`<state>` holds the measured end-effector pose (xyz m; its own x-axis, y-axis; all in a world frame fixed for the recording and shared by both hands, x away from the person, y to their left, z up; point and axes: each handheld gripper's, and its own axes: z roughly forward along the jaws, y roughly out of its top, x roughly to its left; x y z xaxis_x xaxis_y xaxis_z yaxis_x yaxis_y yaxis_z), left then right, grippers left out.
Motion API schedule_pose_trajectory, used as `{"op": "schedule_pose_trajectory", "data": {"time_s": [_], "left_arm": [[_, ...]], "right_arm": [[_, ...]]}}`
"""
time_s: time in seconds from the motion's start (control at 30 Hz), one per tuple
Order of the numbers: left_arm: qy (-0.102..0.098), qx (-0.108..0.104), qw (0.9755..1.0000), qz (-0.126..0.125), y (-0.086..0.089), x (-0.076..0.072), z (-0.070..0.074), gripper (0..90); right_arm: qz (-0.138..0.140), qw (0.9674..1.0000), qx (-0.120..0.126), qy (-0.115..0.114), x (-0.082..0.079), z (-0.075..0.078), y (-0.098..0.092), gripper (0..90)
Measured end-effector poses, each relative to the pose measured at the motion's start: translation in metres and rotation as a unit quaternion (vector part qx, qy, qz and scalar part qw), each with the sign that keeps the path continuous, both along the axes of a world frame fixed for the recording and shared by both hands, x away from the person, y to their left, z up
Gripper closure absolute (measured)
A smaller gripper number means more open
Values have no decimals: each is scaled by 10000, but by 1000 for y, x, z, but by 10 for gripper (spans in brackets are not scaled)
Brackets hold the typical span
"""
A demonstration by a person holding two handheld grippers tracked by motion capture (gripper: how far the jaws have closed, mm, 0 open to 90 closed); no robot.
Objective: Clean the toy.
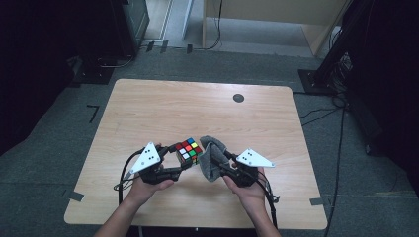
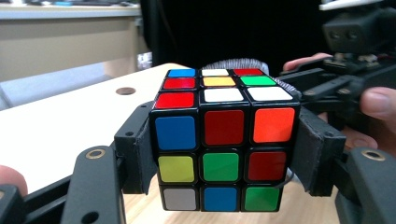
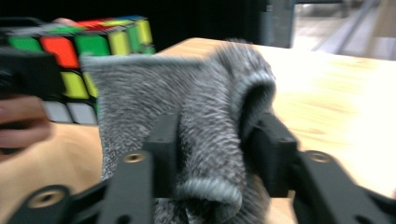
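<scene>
Forearms: both come in from the bottom edge of the high view, each hand wrapped round a gripper body low over the near half of the table (image 1: 148, 103).
Left gripper (image 1: 184, 159): clenched on the puzzle cube; in the left gripper view the two black pads press flat on the cube's opposite side faces.
Puzzle cube (image 2: 223, 140): held clear of the wood near the middle of the table's near half, scrambled; the face toward the left gripper's camera reads blue, red, orange along the top row, and a white-centred face looks up.
Right gripper (image 1: 217, 159): jaws stand partly apart with the grey cloth bunched between them; both pads lie against the fabric, but how firmly they press cannot be told through the blur.
Grey cloth (image 3: 187, 107): fuzzy knit, folded into a thick roll, standing up from the right gripper; its upper edge lies against the cube's far side from the left gripper.
Cube and cloth: touching or just beside each other between the two grippers.
Dark round mark (image 1: 238, 98): on the table's far part, well apart from the hands.
</scene>
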<state>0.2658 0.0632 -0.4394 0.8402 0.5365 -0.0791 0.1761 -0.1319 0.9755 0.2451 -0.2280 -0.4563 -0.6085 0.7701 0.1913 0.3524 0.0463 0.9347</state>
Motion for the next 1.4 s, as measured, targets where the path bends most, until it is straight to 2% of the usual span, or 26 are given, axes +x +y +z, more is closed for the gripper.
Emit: {"op": "schedule_pose_trajectory", "data": {"time_s": [0.07,0.17,0.23,0.33,0.5,0.63,0.73,0.93,1.03,1.07,1.2,1.3,1.4], "left_arm": [[59,-68,9999,91,2,2,0,342],[103,-130,9997,201,6,4,1,342],[214,-261,9991,249,9,7,2,342],[364,-416,9979,335,10,8,2,342],[432,-517,9968,438,7,6,4,342],[463,-660,9958,423,2,2,7,342],[467,-628,9961,398,-6,-2,7,342],[587,-610,9961,248,-18,-8,5,341],[570,-581,9965,204,-21,-10,5,342],[600,-605,9961,210,-21,-10,5,342],[653,-649,9955,201,-21,-8,3,342],[503,-688,9963,91,-19,-8,3,329],[423,-757,9962,78,-15,-7,6,300]], "right_arm": [[-168,9998,-62,-58,2,0,-6,501],[-321,9994,28,-123,3,6,-13,429],[-346,9991,83,-244,2,10,-15,400],[-114,9992,121,-377,-2,11,-7,354],[485,9977,16,-464,-12,5,30,270],[553,9962,14,-675,-20,3,50,266],[518,9959,27,-738,-22,1,57,261],[258,9960,-126,-847,-24,-3,61,242],[75,9940,-303,-1051,-27,-3,62,298],[74,9935,-293,-1096,-28,-3,62,311],[-36,9930,-372,-1118,-29,-3,62,342],[-58,9924,-431,-1152,-31,-2,62,344],[15,9934,-403,-1072,-30,0,59,346]]}}
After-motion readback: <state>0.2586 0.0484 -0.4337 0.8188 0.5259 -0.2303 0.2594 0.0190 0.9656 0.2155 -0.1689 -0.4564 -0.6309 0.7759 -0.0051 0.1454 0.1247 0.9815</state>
